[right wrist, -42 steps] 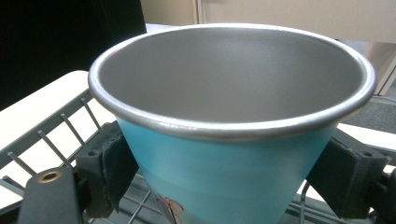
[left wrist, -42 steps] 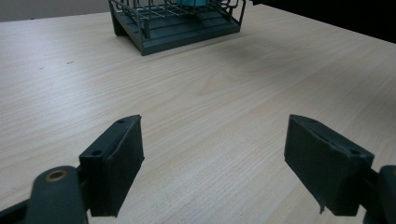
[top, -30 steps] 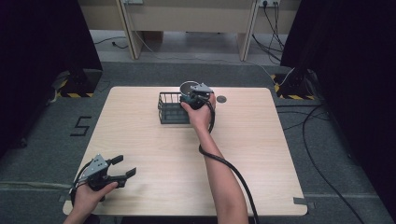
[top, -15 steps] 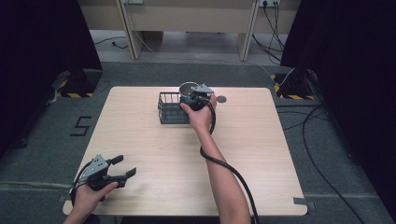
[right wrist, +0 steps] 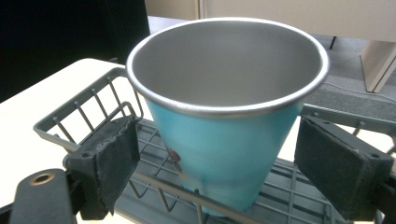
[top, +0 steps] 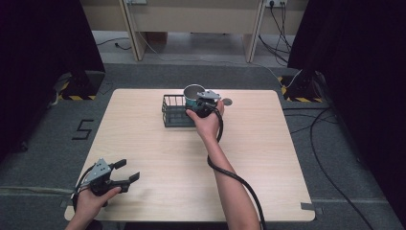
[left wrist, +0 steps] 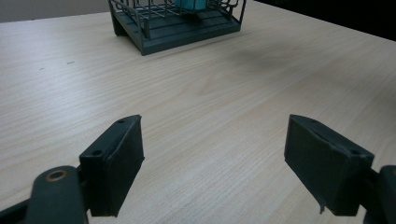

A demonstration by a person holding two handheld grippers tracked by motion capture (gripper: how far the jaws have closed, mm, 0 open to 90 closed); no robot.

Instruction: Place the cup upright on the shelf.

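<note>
- In the right gripper view the right gripper point(right wrist: 219, 154) has its jaws set wide, one black pad at lower left of the frame and one at lower right, with a cup point(right wrist: 224, 121) standing between them; a gap shows on each side, so neither pad touches it.
- The cup is teal outside and bare metal inside, with a rolled silver rim, and it stands upright in a dark wire basket point(right wrist: 84, 116). A small dark mark sits low on its side, too small to read.
- In the high view the right gripper point(top: 207, 101) sits at the upper middle of the frame, held by the right hand point(top: 207, 122) at the right end of the basket point(top: 173, 111), with the cup point(top: 193, 92) just beyond it.
- A small round grey disc point(top: 227, 101) lies on the tabletop point(top: 268, 143) just right of that gripper.
- In the left gripper view the left gripper point(left wrist: 212, 154) has its jaws spread wide over bare pale wood, with nothing between them; the basket point(left wrist: 177, 23) with the teal cup inside is at the top of the frame, well apart.
- In the high view the left gripper point(top: 125, 173) is at the lower left corner of the tabletop, in the left hand point(top: 91, 201).
- A mark like the figure 5 point(top: 82, 129) is taped on the grey floor left of the tabletop. No brand or label can be read on anything.
</note>
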